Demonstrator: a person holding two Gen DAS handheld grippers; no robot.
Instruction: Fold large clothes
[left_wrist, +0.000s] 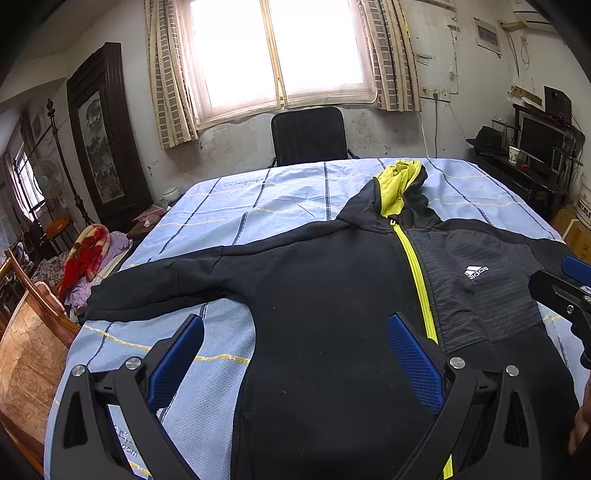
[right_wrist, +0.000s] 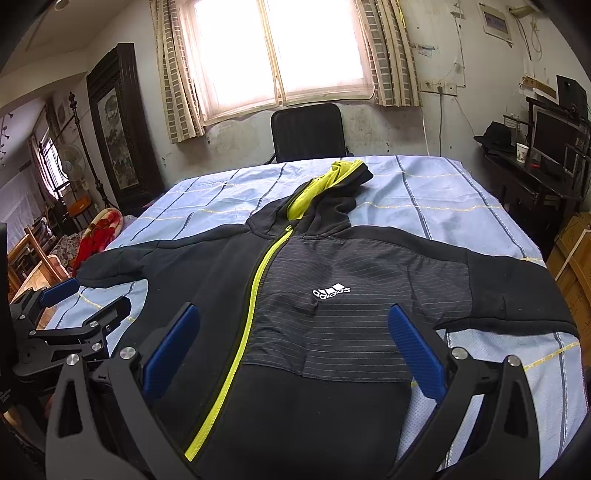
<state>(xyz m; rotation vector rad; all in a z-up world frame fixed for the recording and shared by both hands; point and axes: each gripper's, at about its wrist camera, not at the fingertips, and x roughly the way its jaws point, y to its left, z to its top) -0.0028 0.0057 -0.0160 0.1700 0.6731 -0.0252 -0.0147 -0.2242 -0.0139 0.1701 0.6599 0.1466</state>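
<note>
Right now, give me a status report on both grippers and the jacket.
Left hand-held gripper open, right hand-held gripper open, both empty. Black hooded jacket flat on blue sheet, zipped, sleeves spread. Nothing in the way.

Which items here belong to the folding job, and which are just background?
Job: black zip hoodie with yellow-green lining, spread flat on blue checked bedsheet; left gripper and right gripper, both open.

Background: black office chair, white paper cup, red floral blanket.

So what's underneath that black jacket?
The jacket lies flat on a light blue striped sheet covering the table. Whatever is beneath the sheet, or hidden under the jacket itself, cannot be seen.
</note>
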